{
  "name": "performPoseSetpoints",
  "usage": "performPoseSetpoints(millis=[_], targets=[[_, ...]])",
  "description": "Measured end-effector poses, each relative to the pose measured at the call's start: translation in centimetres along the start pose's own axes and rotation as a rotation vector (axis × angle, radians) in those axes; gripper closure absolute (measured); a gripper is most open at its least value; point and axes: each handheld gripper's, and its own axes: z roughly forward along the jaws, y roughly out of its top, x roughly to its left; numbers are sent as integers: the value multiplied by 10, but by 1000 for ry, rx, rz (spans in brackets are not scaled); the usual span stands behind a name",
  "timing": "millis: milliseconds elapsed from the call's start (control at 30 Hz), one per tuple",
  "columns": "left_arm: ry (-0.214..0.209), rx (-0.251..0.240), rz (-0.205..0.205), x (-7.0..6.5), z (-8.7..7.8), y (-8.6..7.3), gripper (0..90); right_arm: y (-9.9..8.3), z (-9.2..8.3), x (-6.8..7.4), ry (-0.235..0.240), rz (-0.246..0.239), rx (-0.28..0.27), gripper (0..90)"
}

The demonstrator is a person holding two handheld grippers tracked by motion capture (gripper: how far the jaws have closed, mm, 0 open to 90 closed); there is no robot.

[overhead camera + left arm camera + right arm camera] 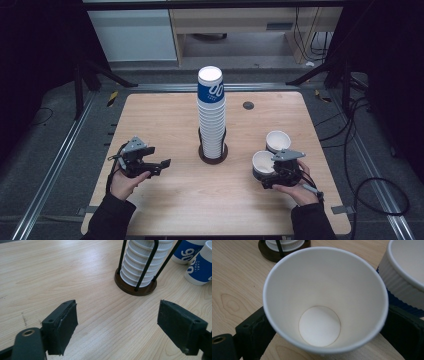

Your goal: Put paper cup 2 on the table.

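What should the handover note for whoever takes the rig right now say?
Left gripper: open, empty, over bare table.
Right gripper: jaws flank the near paper cup, upright on the table; whether they still press is unclear.
Second cup stands just behind it.
Cup stack sits in the wire holder, mid-table.
Done: two cups out.
Left: probably more cups to pull.

The high view looks forward and down from above the person's edge of the surface [165, 200], far enough back to take in all four corners. The left gripper view sits low and close, facing across the boards toward the cup stack [143, 263] in its holder at the middle. The right gripper view hangs closer still — right over an open paper cup [324, 302]. All three share the stack, and the two loose cups near the right edge.
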Motion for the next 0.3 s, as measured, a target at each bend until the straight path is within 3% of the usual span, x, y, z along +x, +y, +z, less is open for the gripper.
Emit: performPoseSetpoints(millis=[300], targets=[[9, 1, -11, 3, -1, -1, 155, -14, -17, -3, -10, 29, -31, 44]])
